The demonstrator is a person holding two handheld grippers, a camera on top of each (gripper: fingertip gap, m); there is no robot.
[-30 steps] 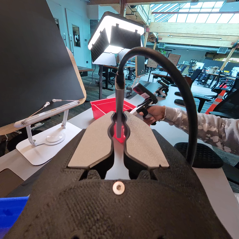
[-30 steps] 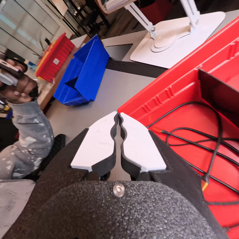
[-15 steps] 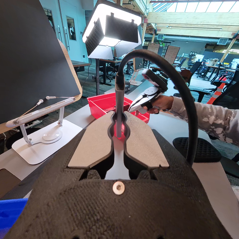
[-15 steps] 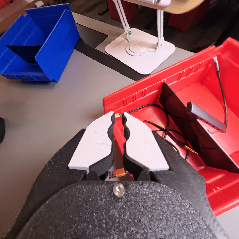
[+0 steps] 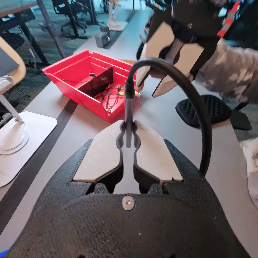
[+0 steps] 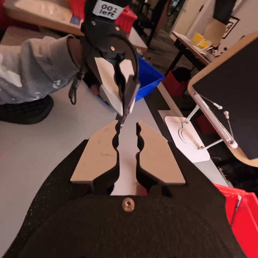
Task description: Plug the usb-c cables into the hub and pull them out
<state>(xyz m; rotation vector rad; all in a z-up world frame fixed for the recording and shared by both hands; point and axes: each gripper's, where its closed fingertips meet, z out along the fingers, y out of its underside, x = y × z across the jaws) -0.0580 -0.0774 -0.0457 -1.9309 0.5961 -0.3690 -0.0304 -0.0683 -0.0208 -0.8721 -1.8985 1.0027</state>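
Observation:
My left gripper (image 5: 128,123) is shut on the grey hub (image 5: 129,110), which stands up between its fingers. The hub's thick black cable (image 5: 195,103) loops over to the right. My right gripper (image 6: 127,122) is open and nothing shows between its fingers. It faces the left gripper (image 6: 126,111) closely, and the hub's end (image 6: 130,89) reaches its left fingertip (image 6: 115,123). In the left wrist view the right gripper (image 5: 147,90) hangs just behind the hub. Thin black cables with orange plugs (image 5: 111,95) lie in the red bin (image 5: 83,95). One orange plug (image 5: 137,94) shows beside the hub.
A white stand base (image 5: 27,132) sits at the left of the grey table (image 5: 160,118), also in the right wrist view (image 6: 185,138). A blue bin (image 6: 148,78) is behind the left gripper. A black armrest pad (image 5: 202,110) is at the table's right. Spacing between my two grippers at the tips: around 5 cm. Left tips and right tips are each some 40 cm from the white stand base (image 5: 27,132). The right camera catches it too, in the right wrist view (image 6: 187,144).
The left gripper has tipped down toward the table with the hub. The right gripper has left the red bin, turned to face the left gripper and opened; the orange plug no longer sits between its fingers.

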